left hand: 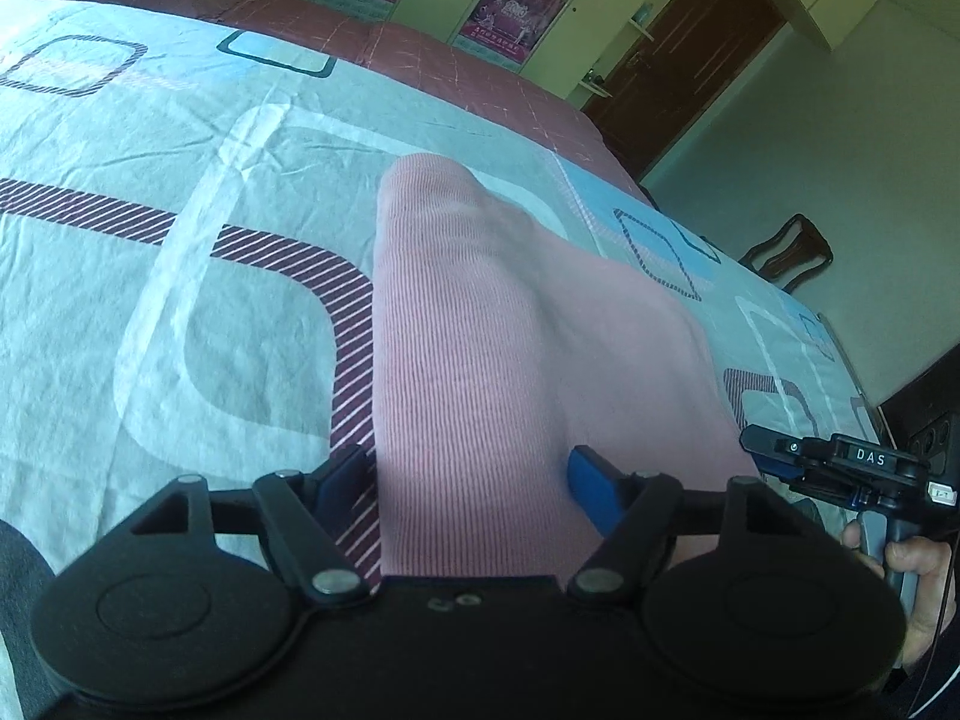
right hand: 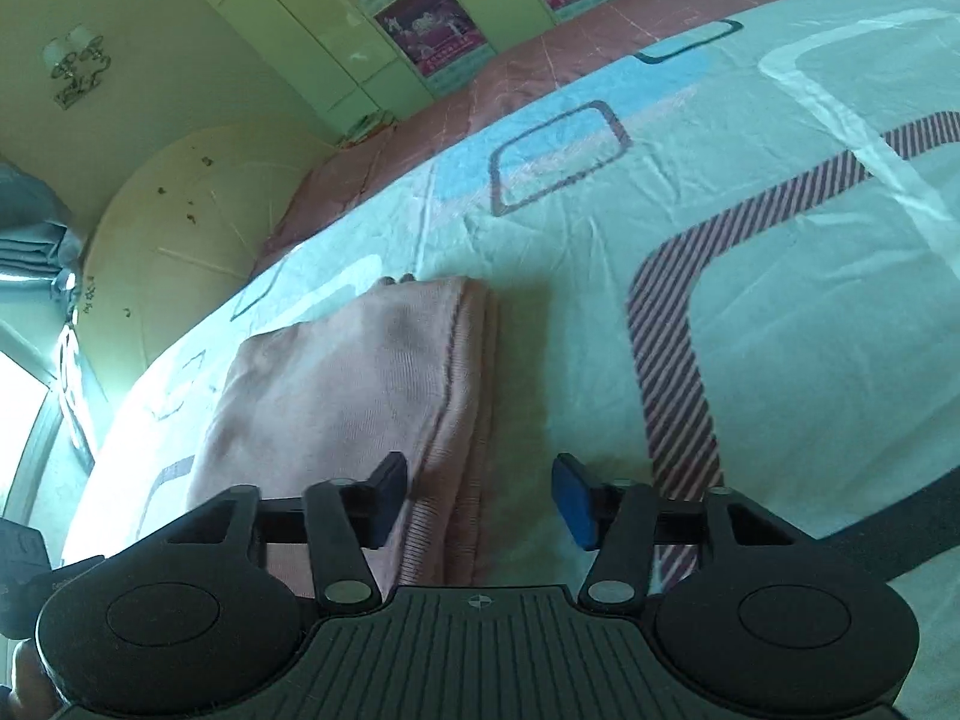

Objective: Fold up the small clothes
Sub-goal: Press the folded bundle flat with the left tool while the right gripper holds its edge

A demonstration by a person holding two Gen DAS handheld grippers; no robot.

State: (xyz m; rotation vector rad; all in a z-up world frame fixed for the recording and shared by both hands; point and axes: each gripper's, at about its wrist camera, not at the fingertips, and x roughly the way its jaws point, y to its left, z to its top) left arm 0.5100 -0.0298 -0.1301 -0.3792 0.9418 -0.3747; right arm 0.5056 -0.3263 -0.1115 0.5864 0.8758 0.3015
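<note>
Two handheld grippers work over a pink ribbed garment (left hand: pixel 480 348) lying on a bed sheet (left hand: pixel 180 138) printed with pale blue and striped squares. In the left wrist view the garment fills the centre and lower middle of the frame, running away from the camera, its far end lifted or humped and blurred. The left gripper (left hand: pixel 474 480) stands wide, cloth lying between its fingers; whether they touch it I cannot tell. At the lower right edge of that frame the right gripper appears from the side, held in a hand (left hand: pixel 912 564). In the right wrist view the garment (right hand: pixel 360 390) sits centre left, already doubled into layers, with a stacked edge running down toward the camera. The right gripper (right hand: pixel 480 498) is also wide, straddling that edge and holding nothing. My judgement: at least one fold is made, and further folding or tidying remains. Wardrobe doors with posters (left hand: pixel 516 18) line the top of the frame, a wooden chair (left hand: pixel 792 252) stands at right; nothing blocks the cloth.
</note>
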